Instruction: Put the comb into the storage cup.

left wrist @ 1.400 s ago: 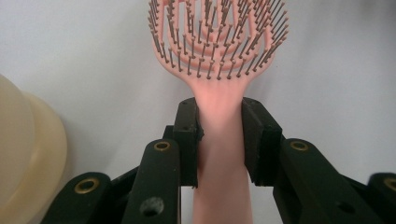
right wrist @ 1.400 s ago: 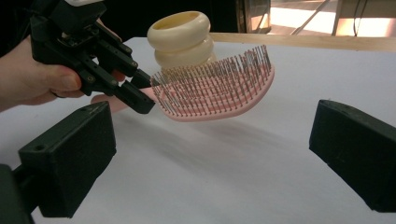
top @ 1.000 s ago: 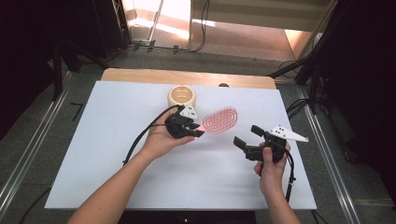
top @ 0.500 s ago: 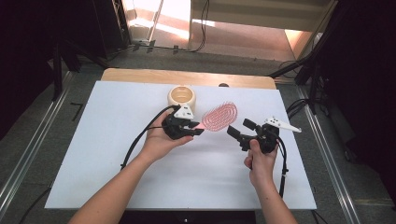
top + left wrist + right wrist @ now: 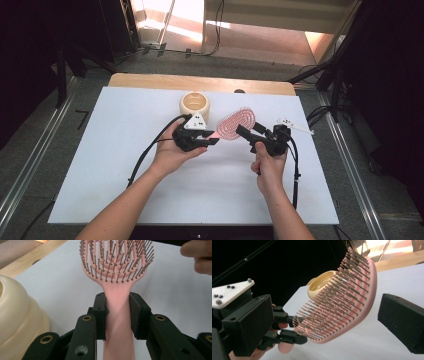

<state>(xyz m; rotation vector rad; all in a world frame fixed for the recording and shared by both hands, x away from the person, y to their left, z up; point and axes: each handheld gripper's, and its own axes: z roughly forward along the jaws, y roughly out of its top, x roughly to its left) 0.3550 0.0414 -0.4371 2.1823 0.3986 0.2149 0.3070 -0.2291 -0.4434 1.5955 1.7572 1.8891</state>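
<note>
Your left gripper (image 5: 212,139) has its fingers (image 5: 100,315) clamped on the neck of the pink hairbrush (image 5: 235,125), one finger on each side of the handle just below the head (the left gripper view shows the pads pressed flat against it). The brush sits a little toward the far edge of the white tabletop (image 5: 100,150), around the middle of its width, its bristles facing up and toward you. Your right gripper (image 5: 247,131) has its fingers (image 5: 402,322) spread wide apart, one on either side of the brush head (image 5: 342,302), and I cannot tell whether either touches it. A cream round holder (image 5: 196,105) stands just beyond your left gripper, nearer the far edge.
</note>
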